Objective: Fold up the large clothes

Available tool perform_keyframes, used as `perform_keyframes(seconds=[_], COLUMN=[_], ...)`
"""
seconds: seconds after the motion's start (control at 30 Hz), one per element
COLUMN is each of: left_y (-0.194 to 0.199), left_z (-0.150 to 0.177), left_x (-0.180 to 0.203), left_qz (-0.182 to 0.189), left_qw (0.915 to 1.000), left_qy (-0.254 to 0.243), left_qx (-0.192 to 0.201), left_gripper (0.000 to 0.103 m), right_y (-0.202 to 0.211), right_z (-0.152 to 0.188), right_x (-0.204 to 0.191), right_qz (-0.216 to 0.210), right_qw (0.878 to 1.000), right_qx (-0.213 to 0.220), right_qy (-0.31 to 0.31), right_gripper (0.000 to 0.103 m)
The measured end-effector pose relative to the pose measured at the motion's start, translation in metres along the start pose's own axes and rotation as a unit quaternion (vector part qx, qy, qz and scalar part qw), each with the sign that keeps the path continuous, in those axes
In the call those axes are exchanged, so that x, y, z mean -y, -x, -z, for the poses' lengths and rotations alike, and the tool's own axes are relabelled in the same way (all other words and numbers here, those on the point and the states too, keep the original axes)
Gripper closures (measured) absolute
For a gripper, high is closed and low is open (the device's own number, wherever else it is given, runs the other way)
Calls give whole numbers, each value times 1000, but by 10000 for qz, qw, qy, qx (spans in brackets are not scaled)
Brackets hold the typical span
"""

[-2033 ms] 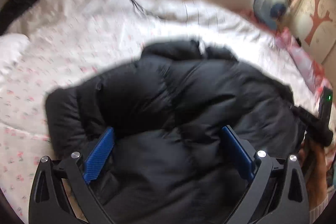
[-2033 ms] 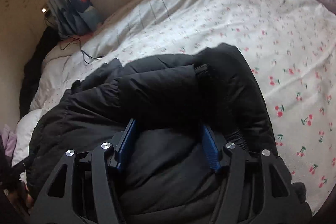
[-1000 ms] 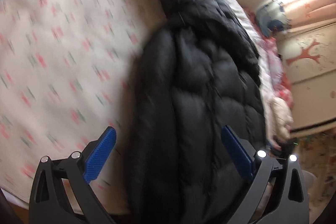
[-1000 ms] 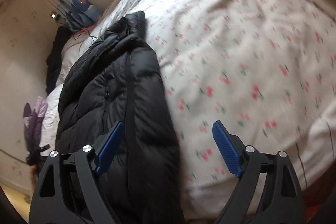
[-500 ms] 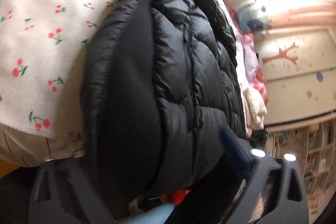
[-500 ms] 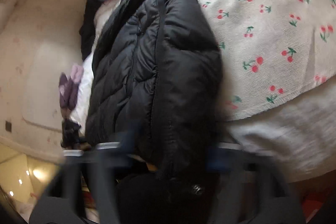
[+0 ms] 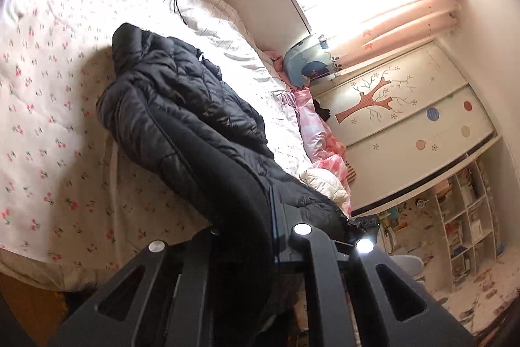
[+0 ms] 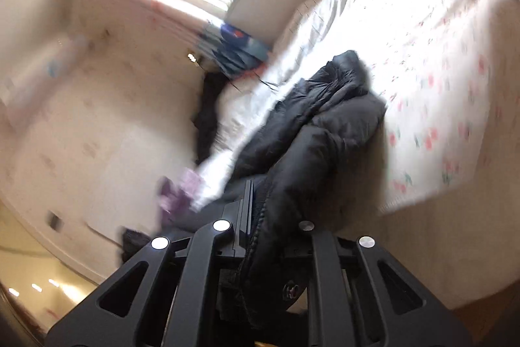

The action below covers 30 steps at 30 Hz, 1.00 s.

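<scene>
Black puffer jacket (image 7: 182,119) lies lengthwise on cherry-print bed (image 7: 48,126), hem end at near edge. Second ago both grippers gaped over it. Now left gripper (image 7: 271,233) and right gripper (image 8: 256,236) clamp hem, right's jaws closing. Hem lifted: fold toward collar likely next.

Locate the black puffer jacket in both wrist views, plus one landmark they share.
Left wrist: black puffer jacket runs diagonally from upper left of centre down to the bottom centre, its near end in the left claw.
Right wrist: it runs from right of centre down to the bottom centre, into the right claw.
Shared landmark: the cherry-print bedsheet under the jacket.
</scene>
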<state>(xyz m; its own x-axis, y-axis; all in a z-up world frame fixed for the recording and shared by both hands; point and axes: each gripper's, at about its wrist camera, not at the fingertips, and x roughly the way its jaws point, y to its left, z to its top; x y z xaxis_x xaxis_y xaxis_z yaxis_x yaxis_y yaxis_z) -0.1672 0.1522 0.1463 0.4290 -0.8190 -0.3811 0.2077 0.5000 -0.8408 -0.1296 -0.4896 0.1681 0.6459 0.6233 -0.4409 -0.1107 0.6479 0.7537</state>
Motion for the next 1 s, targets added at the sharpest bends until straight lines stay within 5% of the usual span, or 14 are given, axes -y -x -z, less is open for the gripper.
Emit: perform_keyframes(seconds=[0.3, 0.5, 0.6, 0.7, 0.77, 0.87, 1.0], left_y=[-5, 5, 37, 67, 83, 75, 7], left_z=[65, 92, 92, 76, 58, 28, 15], left_x=[-65, -109, -98, -87, -78, -67, -54], left_qz=[-371, -779, -1189, -1868, -2154, -1825, -1204], left_qw=[9950, 9840, 9835, 9777, 9748, 9831, 9916], left_qy=[619, 966, 630, 245, 89, -10, -409], left_qx=[-685, -1280, -1213, -933, -577, -143, -238], left_gripper=[93, 85, 79, 63, 55, 50, 45], right_y=[-1, 6, 29, 54, 62, 51, 1], right_z=[76, 117, 109, 84, 64, 34, -1], right_x=[56, 113, 107, 103, 94, 76, 83], right_qz=[435, 923, 1296, 1503, 1423, 1552, 2165], right_qw=[9938, 9812, 9822, 9839, 9883, 9879, 9739], right_qx=[-864, -1344, -1102, -666, -386, 37, 123], right_qy=[-545, -1033, -795, -701, -392, 62, 670], right_gripper=[93, 86, 72, 49, 48, 35, 30])
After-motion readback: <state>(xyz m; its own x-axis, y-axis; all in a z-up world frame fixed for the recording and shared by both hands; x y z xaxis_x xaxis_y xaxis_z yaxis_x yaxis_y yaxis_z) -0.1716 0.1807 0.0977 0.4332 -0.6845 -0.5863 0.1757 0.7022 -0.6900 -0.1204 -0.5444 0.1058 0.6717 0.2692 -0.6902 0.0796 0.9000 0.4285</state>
